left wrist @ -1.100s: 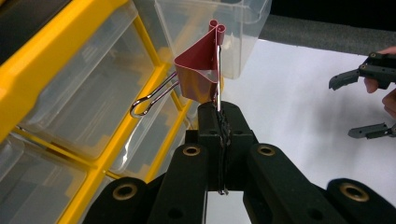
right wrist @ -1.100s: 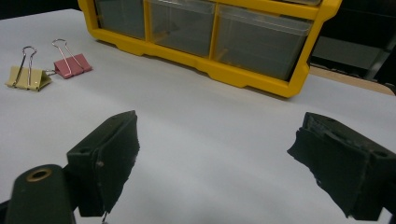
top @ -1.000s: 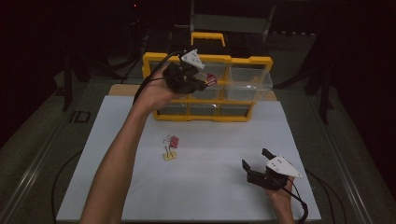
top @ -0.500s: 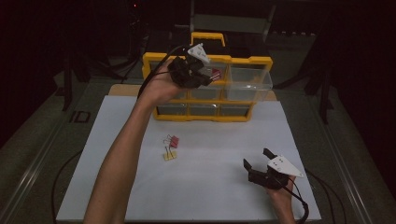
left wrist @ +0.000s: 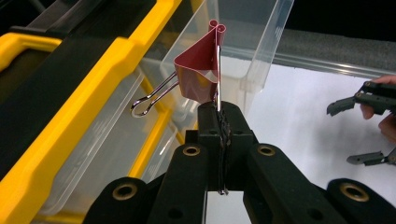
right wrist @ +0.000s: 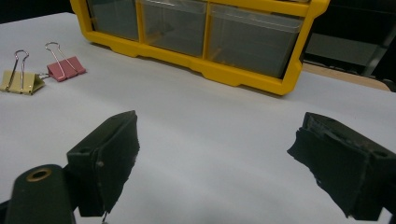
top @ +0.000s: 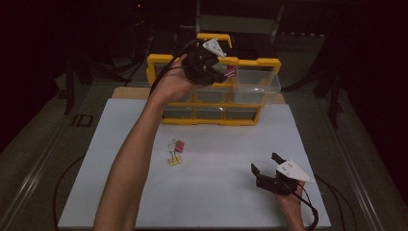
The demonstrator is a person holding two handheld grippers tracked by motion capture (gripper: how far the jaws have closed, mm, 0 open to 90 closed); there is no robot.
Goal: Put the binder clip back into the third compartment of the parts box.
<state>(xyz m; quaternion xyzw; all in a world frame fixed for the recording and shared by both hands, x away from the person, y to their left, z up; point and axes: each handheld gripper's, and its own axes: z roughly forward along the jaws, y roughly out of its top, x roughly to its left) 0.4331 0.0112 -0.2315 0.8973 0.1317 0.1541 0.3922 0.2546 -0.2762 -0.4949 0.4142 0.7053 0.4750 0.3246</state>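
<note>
My left gripper (top: 225, 73) is raised in front of the yellow drawer cabinet (top: 159, 62), shut on the wire handle of a dark red binder clip (left wrist: 201, 70). The clip hangs beside a pulled-out clear drawer (top: 257, 82) at the cabinet's top right. In the left gripper view the jaws pinch one handle and the clip body stands above them, near the drawer's clear wall (left wrist: 261, 42). My right gripper (top: 265, 165) rests open low over the white mat at the front right, nothing between its jaws. A pink clip (top: 178, 145) and a yellow clip (top: 174, 159) lie on the mat.
The white mat (top: 216, 202) covers the table. The cabinet (right wrist: 243, 77) stands at the mat's far edge with its lower drawers closed. The two loose clips (right wrist: 65, 69) (right wrist: 21, 81) lie left of the right gripper. Dark surroundings ring the table.
My left gripper has carried the red clip slightly up and right toward the pulled-out drawer. The right gripper has stayed in place, open.
</note>
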